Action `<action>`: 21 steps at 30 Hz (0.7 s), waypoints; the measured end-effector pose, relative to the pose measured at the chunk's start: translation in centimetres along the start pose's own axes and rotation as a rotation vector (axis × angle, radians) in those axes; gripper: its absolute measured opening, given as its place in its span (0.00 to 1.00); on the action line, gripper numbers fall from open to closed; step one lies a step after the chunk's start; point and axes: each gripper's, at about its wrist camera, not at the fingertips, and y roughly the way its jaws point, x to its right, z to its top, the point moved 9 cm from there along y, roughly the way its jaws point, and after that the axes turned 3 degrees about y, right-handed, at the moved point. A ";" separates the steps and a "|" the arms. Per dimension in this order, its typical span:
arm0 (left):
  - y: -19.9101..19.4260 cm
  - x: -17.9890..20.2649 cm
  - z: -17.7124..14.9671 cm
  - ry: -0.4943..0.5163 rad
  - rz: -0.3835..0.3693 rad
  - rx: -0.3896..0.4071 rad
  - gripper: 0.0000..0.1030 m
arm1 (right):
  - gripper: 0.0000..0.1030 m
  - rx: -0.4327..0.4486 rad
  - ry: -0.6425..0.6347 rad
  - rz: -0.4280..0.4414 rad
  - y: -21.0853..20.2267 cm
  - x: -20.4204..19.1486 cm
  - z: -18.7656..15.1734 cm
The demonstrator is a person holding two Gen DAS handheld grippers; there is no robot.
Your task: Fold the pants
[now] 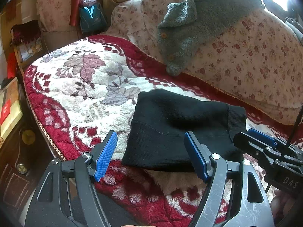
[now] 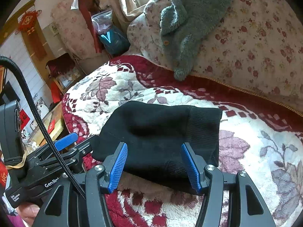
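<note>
The black pants (image 1: 181, 130) lie folded into a compact bundle on the red and white floral blanket (image 1: 79, 87), just ahead of the left gripper (image 1: 151, 157) whose blue pads (image 1: 105, 156) stand wide apart, while the right gripper (image 1: 265, 145) reaches in beside the ribbed waistband (image 1: 237, 121).

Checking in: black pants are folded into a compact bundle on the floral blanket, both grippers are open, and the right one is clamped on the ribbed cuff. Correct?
Not quite. The right gripper isn't clamped on anything: the right wrist view shows its fingers spread apart over the near edge of the black pants. The rest holds: the pants lie folded on the floral blanket, and the left gripper is open too.
</note>
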 end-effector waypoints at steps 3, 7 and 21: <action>0.1 0.1 0.0 0.001 -0.001 0.000 0.72 | 0.55 -0.002 0.002 0.001 0.0 0.0 0.0; 0.0 0.4 0.2 0.006 0.002 0.007 0.72 | 0.55 -0.003 0.001 -0.001 0.0 0.1 0.0; -0.5 0.7 0.3 0.006 0.007 0.016 0.72 | 0.55 -0.002 0.001 0.000 0.1 0.2 0.0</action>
